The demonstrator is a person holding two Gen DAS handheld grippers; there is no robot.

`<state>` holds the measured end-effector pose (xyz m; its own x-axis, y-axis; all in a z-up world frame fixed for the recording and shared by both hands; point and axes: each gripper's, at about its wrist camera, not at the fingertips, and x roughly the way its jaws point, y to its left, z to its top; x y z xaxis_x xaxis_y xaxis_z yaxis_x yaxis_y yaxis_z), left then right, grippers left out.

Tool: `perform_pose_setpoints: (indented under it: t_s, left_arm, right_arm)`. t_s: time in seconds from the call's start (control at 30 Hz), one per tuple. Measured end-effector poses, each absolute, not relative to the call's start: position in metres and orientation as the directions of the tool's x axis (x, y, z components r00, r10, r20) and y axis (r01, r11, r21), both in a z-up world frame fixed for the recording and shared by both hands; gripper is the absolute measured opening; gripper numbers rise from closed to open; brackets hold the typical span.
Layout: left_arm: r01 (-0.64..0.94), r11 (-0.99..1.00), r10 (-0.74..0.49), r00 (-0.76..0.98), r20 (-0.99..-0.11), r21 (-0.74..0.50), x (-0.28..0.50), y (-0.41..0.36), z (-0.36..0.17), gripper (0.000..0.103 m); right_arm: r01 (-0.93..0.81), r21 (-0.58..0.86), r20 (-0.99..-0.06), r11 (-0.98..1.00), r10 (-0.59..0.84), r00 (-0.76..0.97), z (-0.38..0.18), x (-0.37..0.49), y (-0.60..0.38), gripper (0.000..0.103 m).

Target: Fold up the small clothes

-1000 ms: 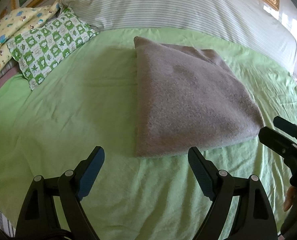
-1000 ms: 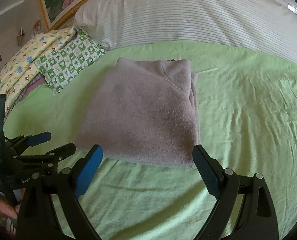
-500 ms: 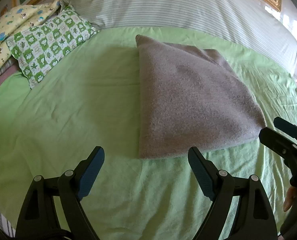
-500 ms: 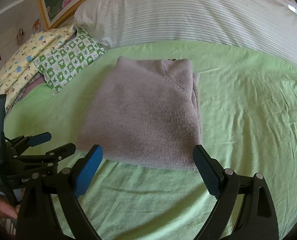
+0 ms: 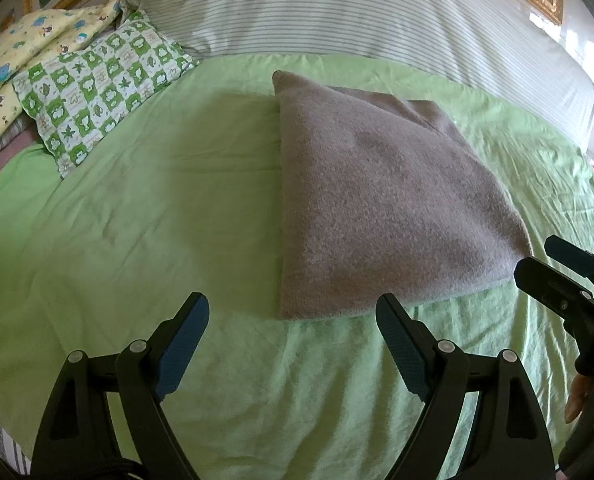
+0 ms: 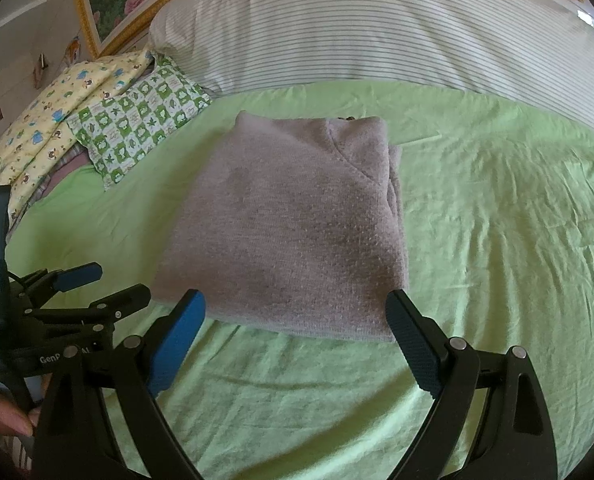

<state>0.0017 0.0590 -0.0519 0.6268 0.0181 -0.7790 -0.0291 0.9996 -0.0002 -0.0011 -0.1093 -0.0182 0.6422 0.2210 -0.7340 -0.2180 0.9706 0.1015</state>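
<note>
The grey fleece garment point(image 6: 293, 224) lies folded into a neat rectangle on the green bedsheet point(image 6: 497, 240), its long axis running away from both grippers toward the striped bolster point(image 6: 377, 28). It sits straight ahead of the right gripper point(image 6: 297, 344), whose jaws stand wide apart and empty, flanking the near edge without touching it. The left gripper point(image 5: 293, 344), equally spread and empty, has the cloth ahead and to its right, so the right hand looks nearer. A green checked pillow point(image 5: 97, 84) rests well apart; no container is in view
</note>
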Motion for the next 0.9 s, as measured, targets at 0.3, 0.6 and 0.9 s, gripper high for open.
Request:
perform_pose_setpoints:
  t_s: [0.3, 0.6, 0.9]
  left_arm:
    - [-0.027, 1.0, 0.015, 0.627, -0.779, -0.003, 0.002, 0.059, -0.051, 0.086]
    - [-0.017, 1.0, 0.007, 0.623, -0.782, -0.005, 0.008, 0.059, -0.048, 0.086]
    - [-0.028, 1.0, 0.01, 0.618, -0.786, -0.009, 0.011, 0.062, -0.048, 0.086]
  right_arm:
    - [-0.203, 0.106, -0.732, 0.973, 0.214, 0.646, -0.019, 0.003, -0.116, 0.092]
    - [-0.2, 0.109, -0.733, 0.974, 0.215, 0.646, -0.018, 0.006, -0.119, 0.092]
    - [-0.194, 0.114, -0.735, 0.974, 0.214, 0.644, -0.018, 0.012, -0.119, 0.092]
